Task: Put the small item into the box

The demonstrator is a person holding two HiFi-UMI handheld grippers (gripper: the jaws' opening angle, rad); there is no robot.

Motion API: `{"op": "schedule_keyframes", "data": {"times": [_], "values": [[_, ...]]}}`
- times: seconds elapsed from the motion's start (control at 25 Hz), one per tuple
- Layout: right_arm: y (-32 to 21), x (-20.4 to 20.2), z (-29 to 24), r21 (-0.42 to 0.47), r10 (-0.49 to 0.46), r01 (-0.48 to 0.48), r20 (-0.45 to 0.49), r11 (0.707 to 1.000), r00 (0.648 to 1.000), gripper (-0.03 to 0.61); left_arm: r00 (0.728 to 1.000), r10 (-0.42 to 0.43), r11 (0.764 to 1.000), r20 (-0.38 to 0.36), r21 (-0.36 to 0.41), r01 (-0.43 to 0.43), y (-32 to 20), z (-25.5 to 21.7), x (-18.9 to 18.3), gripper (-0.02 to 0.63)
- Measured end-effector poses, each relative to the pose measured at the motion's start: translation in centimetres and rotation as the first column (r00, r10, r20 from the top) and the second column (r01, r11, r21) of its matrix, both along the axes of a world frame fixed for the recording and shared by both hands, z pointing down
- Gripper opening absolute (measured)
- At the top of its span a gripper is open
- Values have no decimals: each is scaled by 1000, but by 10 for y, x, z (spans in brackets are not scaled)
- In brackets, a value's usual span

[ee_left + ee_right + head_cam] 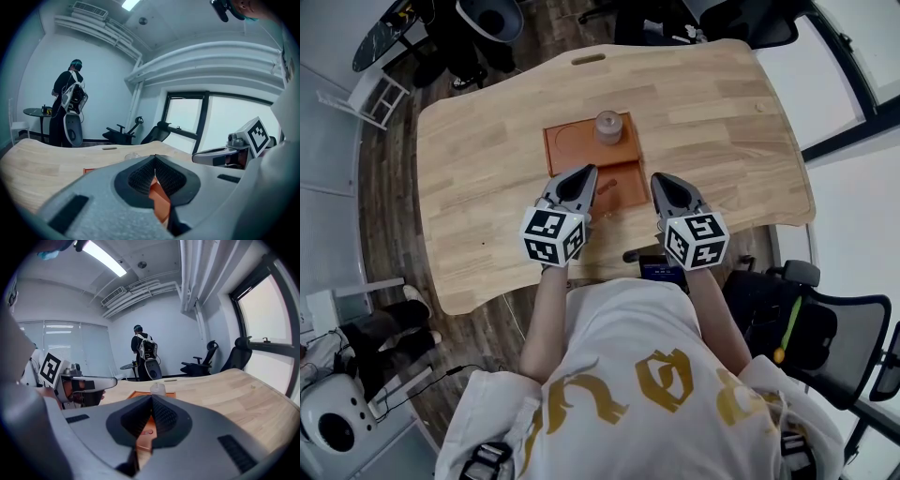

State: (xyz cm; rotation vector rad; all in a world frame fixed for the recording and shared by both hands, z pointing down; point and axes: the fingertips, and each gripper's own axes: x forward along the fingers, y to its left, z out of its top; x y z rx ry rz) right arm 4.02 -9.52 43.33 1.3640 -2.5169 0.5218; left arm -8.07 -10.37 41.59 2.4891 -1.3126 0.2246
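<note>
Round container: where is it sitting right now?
In the head view the round container stands at the orange tray's far edge, right of its middle, near the centre of the wooden table.

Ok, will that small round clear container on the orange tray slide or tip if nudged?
The container looks like thin translucent plastic, so probably light and apt to skid on the smooth orange tray. It stands squat and upright, so tipping seems unlikely. Being round, it might roll if knocked over.

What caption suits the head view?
Left tongs and right tongs, both shut, hover by an orange tray bearing a small jar.
</note>
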Motion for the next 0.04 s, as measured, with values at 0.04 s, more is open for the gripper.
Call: {"op": "schedule_keyframes", "data": {"times": [0.04], "values": [[-1, 0, 0, 0, -1, 1, -3, 1000, 1000, 11, 1000, 0, 1000, 3, 1, 0, 0, 1, 0, 10]]}}
